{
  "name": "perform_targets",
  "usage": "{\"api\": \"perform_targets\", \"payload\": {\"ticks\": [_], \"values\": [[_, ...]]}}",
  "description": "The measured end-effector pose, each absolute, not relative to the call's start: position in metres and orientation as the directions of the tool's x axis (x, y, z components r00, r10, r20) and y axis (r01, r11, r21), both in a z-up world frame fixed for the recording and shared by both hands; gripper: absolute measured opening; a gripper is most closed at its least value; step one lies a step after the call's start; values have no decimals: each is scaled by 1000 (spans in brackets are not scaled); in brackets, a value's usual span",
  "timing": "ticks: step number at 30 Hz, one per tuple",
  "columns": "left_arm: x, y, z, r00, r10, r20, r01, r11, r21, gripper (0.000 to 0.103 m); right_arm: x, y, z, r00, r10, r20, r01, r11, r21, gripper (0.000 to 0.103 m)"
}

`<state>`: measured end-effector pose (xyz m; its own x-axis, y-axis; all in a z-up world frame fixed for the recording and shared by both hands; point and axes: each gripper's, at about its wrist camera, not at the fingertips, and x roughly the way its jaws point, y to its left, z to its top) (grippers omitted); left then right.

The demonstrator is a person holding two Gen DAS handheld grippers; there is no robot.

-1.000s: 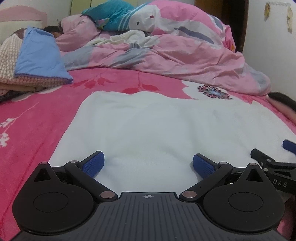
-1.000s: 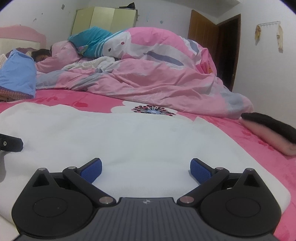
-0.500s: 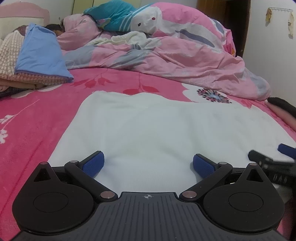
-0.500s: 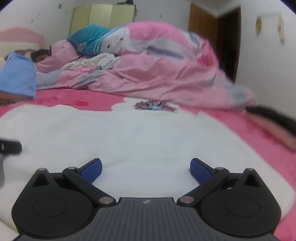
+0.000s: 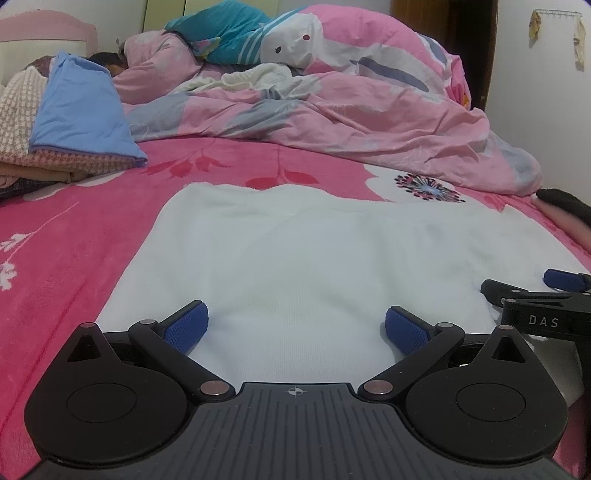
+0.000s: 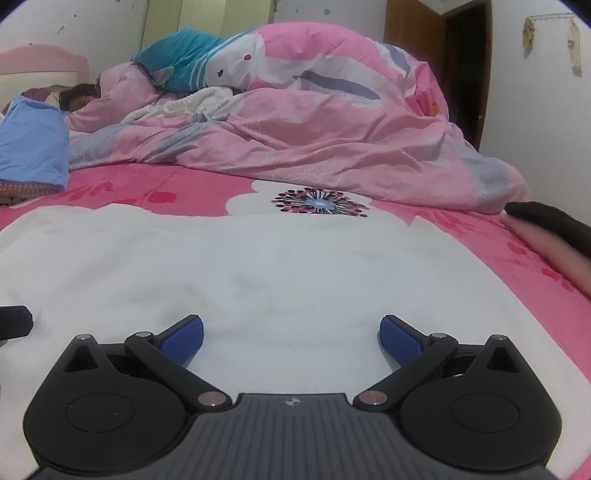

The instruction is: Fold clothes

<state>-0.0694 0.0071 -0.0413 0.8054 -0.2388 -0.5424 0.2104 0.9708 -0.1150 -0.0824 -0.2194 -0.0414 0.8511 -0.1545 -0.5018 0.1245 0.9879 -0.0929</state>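
- One white garment (image 5: 295, 258) lies spread flat on the bed (image 5: 74, 236), covering most of the near half of the pink flowered bedspread; its near hem runs under both tools and its far edge stops short of the big printed flower (image 6: 319, 201).
- The left gripper (image 5: 295, 326) hangs low over the near-left part of the cloth, its blue pads (image 5: 184, 326) spread wide with nothing between them.
- The right gripper (image 6: 291, 334) sits just beside it over the near-right part of the cloth, likewise spread wide and empty; in the left wrist view its black linkage and one blue tip poke in at the right edge.
- I cannot tell whether the fingertips touch the fabric or hover just above it.
- Along the left edge of the bed sits a stack of folded clothes (image 5: 77, 110), a blue piece on top of checked knit ones.
- At the right edge of the bed lies a pink roll with a black piece on it (image 6: 546, 229).
- Across the far side of the bed a rumpled pink duvet (image 6: 314, 140) is heaped high, with a teal pillow (image 6: 184, 55) on it and a person lying under it at the far-left corner, only dark hair (image 6: 79, 94) showing.
- Behind stand a pale green cupboard (image 6: 207, 18) and a brown door (image 6: 424, 48).
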Motion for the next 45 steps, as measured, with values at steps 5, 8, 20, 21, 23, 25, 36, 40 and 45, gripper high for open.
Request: {"api": "perform_targets", "payload": {"ticks": [5, 8, 20, 21, 23, 25, 36, 40, 45], "values": [[-70, 6, -42, 806, -234, -544, 212, 972, -104, 103, -81, -221, -41, 851, -151, -504, 123, 988, -88, 103], [-70, 5, -42, 809, -232, -541, 211, 972, -100, 103, -82, -221, -41, 851, -147, -504, 123, 989, -82, 103], [-73, 5, -45, 823, -222, -522, 205, 974, -91, 103, -81, -229, -40, 848, -111, -518, 112, 993, -29, 103], [-74, 4, -45, 824, -221, -522, 205, 975, -89, 103, -81, -229, -40, 848, -112, -518, 112, 993, -30, 103], [-74, 3, -45, 825, -217, -522, 204, 975, -83, 103, -81, -228, -40, 847, -114, -519, 113, 993, -33, 103], [-74, 2, -44, 826, -212, -522, 202, 976, -76, 103, -82, -227, -40, 846, -120, -520, 116, 992, -40, 103], [-88, 3, -11, 870, -269, -414, 251, 963, -99, 103, -81, -227, -41, 849, -129, -512, 120, 992, -51, 103], [-76, -10, -4, 867, -268, -419, 273, 961, -50, 103, -80, -227, -41, 850, -127, -511, 119, 992, -49, 103], [-48, -13, -29, 807, -215, -550, 225, 973, -51, 99, -82, -229, -41, 854, -126, -504, 122, 992, -41, 103]]}}
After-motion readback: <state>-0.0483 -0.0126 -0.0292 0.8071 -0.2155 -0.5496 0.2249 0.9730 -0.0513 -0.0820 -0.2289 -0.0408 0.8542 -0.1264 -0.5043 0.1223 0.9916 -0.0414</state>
